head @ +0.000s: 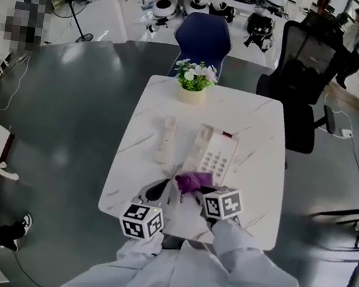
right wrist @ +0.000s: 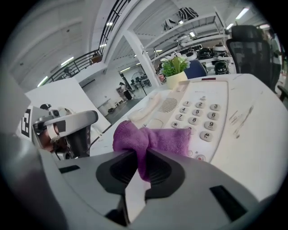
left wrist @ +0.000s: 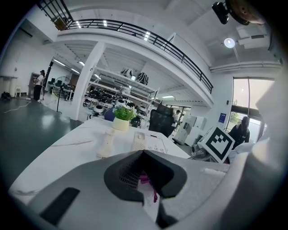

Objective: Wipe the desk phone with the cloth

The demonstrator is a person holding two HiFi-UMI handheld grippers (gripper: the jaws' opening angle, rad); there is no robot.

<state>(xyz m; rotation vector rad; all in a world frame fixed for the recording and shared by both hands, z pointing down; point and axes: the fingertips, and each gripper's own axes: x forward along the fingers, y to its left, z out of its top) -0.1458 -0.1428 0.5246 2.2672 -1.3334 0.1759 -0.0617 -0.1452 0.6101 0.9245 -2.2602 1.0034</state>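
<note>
- We see the right gripper [right wrist: 141, 155] reaching forward and down from a pale sleeve [head: 238, 247]. It is low over the near edge of the white marble table [head: 253, 183].
- Its jaws are pressed tight on a fold of the purple cloth [right wrist: 153, 138]. The rest of the cloth bunches out past the tips and lies against the near end of the desk phone [right wrist: 202, 112], just below the keypad.
- The left gripper [left wrist: 144, 155] is just beside it, level and pointing along the table toward the handset [head: 166, 140], which lies off the phone at its left.
- The left jaws are drawn almost together. A sliver of purple shows in the slit, and we cannot tell whether it is nipped.
- On the keys we read 4 to 9, a star and a hash. We can make out no brand name.
- The marker cubes [head: 223, 203] carry black-and-white square patterns, no letters.
- A potted plant [head: 193, 85] stands at the table's far edge.
</note>
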